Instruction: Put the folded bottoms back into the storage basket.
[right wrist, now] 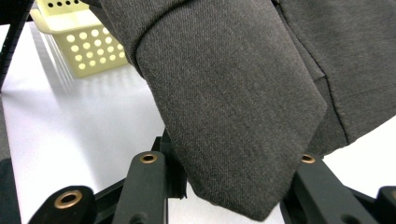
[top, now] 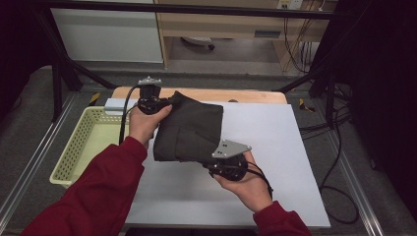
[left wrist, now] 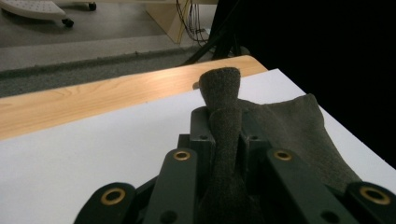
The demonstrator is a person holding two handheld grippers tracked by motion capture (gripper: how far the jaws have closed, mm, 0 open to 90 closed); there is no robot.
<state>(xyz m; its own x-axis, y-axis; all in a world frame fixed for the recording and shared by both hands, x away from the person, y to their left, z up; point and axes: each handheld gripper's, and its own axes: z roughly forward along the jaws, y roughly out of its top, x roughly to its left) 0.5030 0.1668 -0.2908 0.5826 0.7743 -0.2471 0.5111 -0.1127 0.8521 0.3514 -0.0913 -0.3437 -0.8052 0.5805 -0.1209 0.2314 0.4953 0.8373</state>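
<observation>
1. Folded dark grey garment (top: 189, 130), woven suit-like cloth, held just above the white table (top: 275, 147), beside a pale yellow perforated basket (top: 81, 142) at the left.
2. Left gripper (top: 156, 102) clamped tight on the far corner; in the left gripper view, a pinched ridge of cloth (left wrist: 224, 135) squeezed between the black jaws.
3. Right gripper (top: 216, 160) closed partway on the near edge; thick folded layers (right wrist: 243, 140) gripped between its jaws.
4. Handling, as judged: soft, limp, light; sagging wherever unsupported; not fragile, not slippery.
5. Best hold: opposite corners or folded edges, several layers pinched together, keeping the fold from falling open.
</observation>
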